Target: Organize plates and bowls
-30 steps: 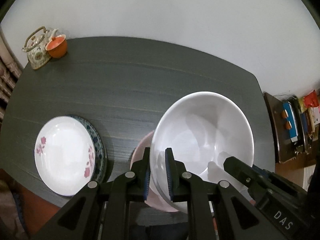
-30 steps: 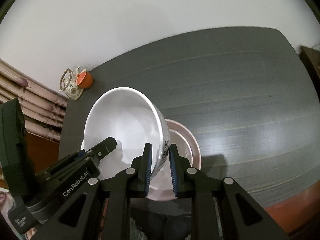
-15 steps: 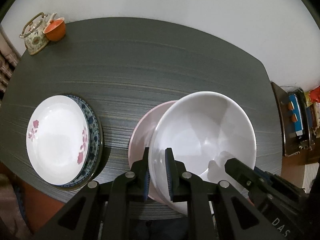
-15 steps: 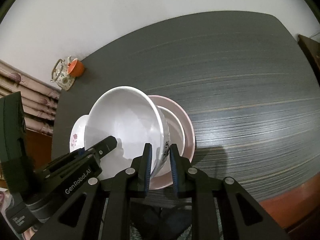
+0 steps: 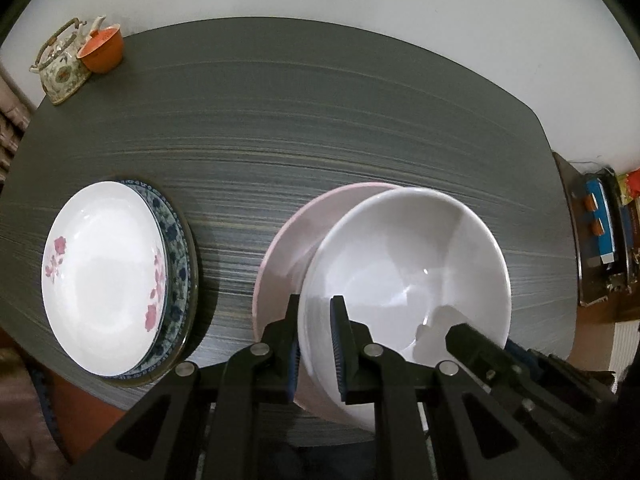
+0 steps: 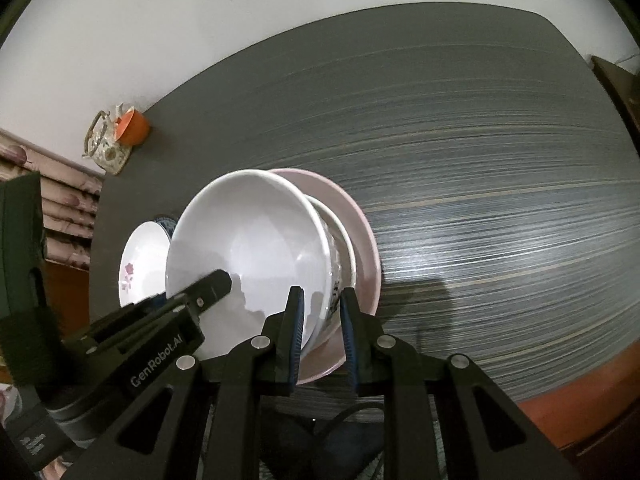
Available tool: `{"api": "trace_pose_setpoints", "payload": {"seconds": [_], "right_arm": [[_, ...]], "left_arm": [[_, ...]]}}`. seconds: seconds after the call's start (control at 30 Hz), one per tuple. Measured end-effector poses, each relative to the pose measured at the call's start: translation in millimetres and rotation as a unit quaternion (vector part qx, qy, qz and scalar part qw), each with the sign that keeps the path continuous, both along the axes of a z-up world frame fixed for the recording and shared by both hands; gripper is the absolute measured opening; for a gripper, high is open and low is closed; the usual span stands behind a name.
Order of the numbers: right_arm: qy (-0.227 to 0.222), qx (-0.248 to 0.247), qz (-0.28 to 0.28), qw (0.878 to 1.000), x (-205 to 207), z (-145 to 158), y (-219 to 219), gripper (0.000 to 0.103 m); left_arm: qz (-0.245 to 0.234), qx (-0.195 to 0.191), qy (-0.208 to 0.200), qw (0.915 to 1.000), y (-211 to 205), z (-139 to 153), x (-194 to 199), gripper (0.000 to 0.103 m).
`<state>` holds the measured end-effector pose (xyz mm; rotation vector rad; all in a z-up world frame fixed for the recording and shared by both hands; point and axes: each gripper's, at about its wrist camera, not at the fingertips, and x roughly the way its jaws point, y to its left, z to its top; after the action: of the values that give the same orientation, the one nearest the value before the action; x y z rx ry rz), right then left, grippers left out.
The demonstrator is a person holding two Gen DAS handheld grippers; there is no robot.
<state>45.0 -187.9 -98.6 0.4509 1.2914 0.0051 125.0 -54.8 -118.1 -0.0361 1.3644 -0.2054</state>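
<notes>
The large white bowl (image 5: 404,276) is held by both grippers at once: the left gripper (image 5: 315,344) has its fingers clamped on the rim at the near left, and the right gripper (image 6: 321,328) has its fingers clamped on the rim at the near right, one finger inside and one outside in each case. Compared with a second ago the bowl sits lower and closer to the pink plate (image 5: 288,240) beneath it, and more of that plate now shows around it. In the right wrist view a second, smaller bowl with a dark pattern (image 6: 340,252) lies on the pink plate, under the white one; whether the two bowls touch cannot be told.

To the left, well apart, one white plate with pink flowers (image 5: 102,276) rests on one blue-patterned plate (image 5: 178,240). That makes three plates and two bowls on the dark table (image 5: 320,128). At the far left corner stand a floral teapot (image 5: 60,72) and an orange cup (image 5: 102,50), touching.
</notes>
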Motion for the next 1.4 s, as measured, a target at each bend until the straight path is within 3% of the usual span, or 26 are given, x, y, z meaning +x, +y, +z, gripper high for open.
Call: {"api": "trace_pose_setpoints", "payload": {"seconds": [0.7,1.4], "right_arm": [[0.01,-0.004,-0.002,1.0,6.9,-10.0,4.5,0.021],[0.001,-0.004,-0.006,1.0,4.1,-7.1,6.2,0.021]], "left_arm": [[-0.007,0.031,-0.024,0.9992,-12.1,5.5,-2.5,0.014],[-0.016,0.031,-0.033,0.9989,-11.5,9.7,-6.4,0.016]]}}
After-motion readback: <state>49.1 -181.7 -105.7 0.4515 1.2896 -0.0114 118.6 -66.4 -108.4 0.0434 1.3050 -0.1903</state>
